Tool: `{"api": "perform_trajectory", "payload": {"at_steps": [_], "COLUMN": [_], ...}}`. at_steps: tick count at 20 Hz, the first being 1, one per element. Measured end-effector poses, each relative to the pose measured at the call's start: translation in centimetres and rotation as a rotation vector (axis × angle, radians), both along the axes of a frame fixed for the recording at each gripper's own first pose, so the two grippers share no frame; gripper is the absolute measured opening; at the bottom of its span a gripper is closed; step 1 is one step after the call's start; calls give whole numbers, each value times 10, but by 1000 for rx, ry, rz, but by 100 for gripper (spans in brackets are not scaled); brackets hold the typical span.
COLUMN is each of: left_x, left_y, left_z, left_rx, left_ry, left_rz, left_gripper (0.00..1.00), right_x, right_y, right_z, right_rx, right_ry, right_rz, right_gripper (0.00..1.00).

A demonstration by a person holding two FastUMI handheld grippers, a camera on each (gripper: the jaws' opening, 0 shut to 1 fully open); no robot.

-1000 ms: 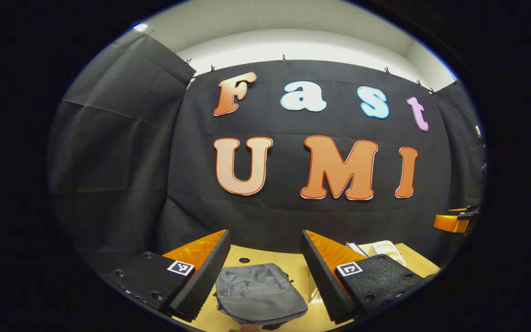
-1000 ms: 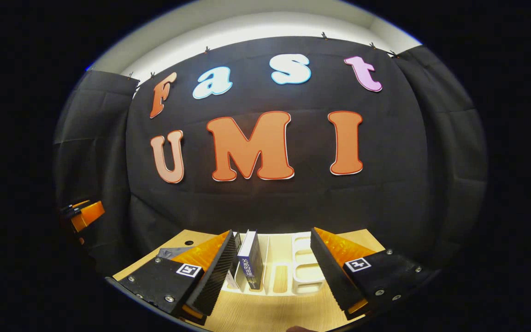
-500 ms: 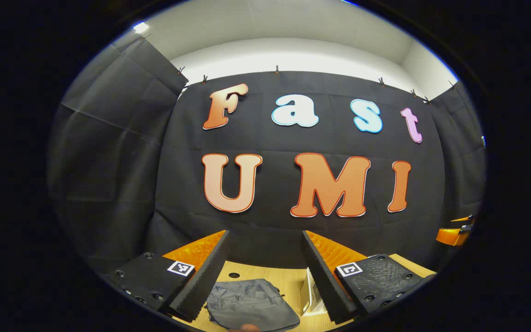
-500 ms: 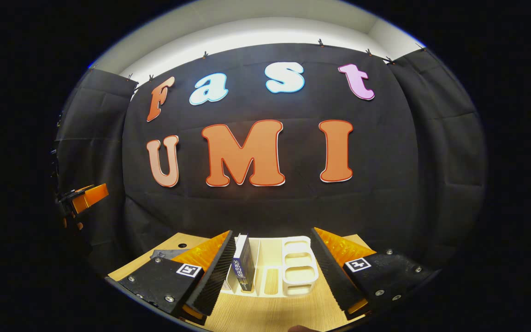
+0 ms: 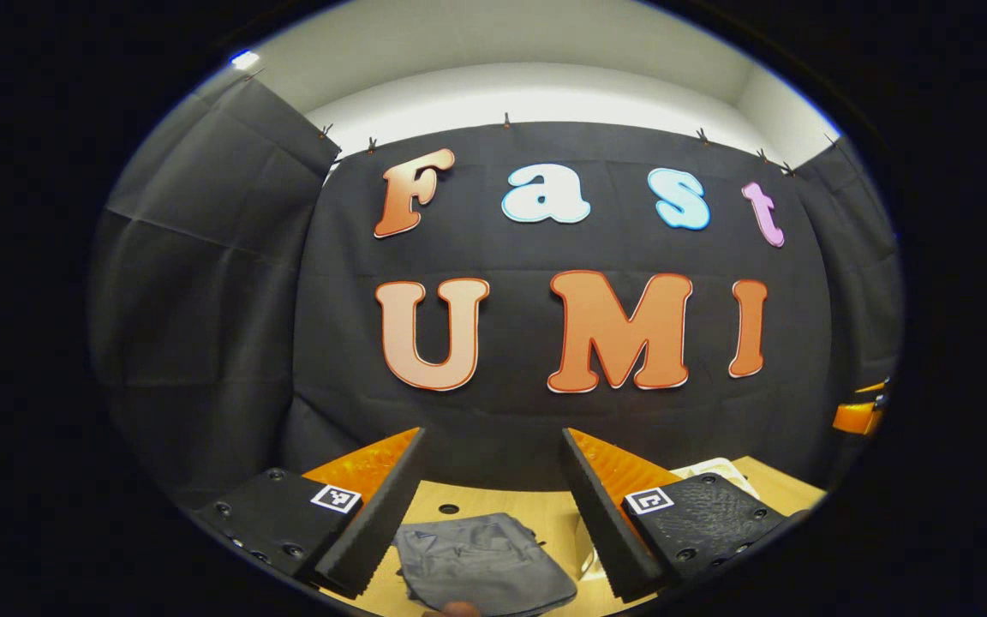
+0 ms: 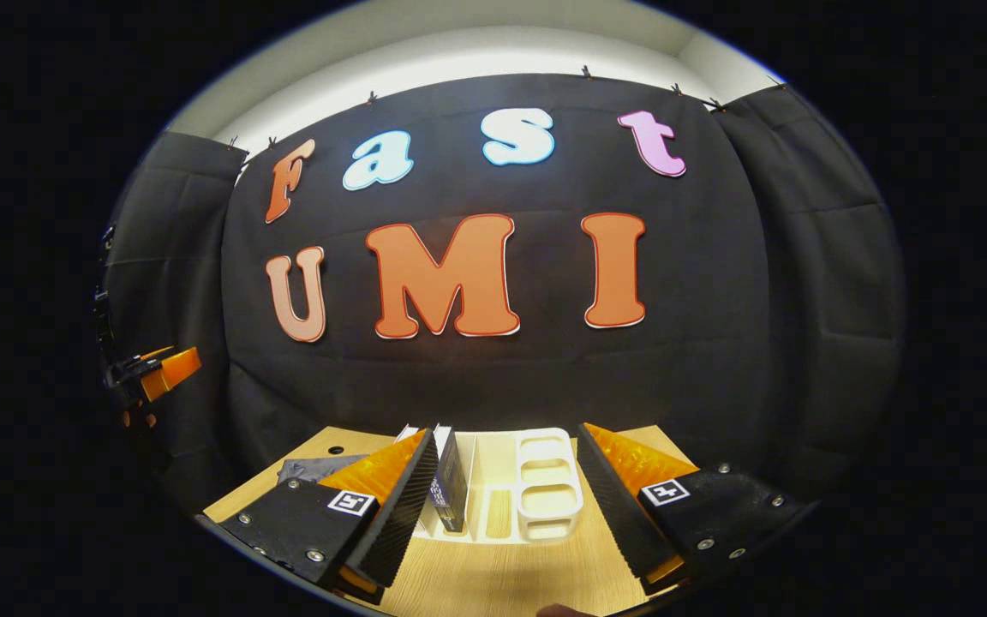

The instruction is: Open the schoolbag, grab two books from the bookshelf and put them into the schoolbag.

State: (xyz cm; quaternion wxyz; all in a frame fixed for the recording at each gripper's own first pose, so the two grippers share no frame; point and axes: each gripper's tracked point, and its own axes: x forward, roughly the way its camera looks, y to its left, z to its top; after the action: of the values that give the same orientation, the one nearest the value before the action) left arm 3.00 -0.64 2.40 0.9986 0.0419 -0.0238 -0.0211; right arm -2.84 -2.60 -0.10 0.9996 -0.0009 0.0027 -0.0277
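Note:
A grey schoolbag (image 5: 481,566) lies flat on the wooden table (image 5: 545,506), below and between the spread fingers of my left gripper (image 5: 489,506), which is open and holds nothing. A white bookshelf rack (image 6: 528,493) stands on the table ahead of my right gripper (image 6: 502,506), also open and empty. A dark blue book (image 6: 451,488) stands upright in the rack's left slots, close to the right gripper's left finger. A corner of the schoolbag (image 6: 314,469) peeks out at the left of the right gripper view. A bit of the rack (image 5: 716,467) appears in the left gripper view.
The other gripper (image 5: 858,416) shows far off at the right edge of the left gripper view, and the other gripper (image 6: 155,377) at the left edge of the right gripper view. Black cloth walls close the booth behind the table.
Both views shifted slightly: each tilted up and then back down a little. The right gripper drifted right, so the book now sits nearer its left finger. Both grippers stayed open.

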Motion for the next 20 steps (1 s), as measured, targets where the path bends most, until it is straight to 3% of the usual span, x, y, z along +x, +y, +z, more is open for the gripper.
{"api": "perform_trajectory", "payload": {"at_steps": [3,9,14,17,20], "left_x": [-3,-10,-27,-32,-42], "left_y": [4,6,1,7,4], "left_z": [-23,-100,-185,-224,-266], "left_rx": [92,366,410,504,536], "left_ry": [59,186,339,399,488], "left_rz": [-9,-32,-86,-103,-153], "left_gripper": [96,96,97,97,97], "right_x": [2,8,12,14,15], "right_y": [5,13,14,11,5], "right_z": [-8,-27,-40,-52,-65], "right_rx": [10,-17,-35,-27,-32], "right_ry": [27,97,138,167,196], "right_rz": [14,37,26,9,-8], "right_gripper": [97,97,97,97,97]}}
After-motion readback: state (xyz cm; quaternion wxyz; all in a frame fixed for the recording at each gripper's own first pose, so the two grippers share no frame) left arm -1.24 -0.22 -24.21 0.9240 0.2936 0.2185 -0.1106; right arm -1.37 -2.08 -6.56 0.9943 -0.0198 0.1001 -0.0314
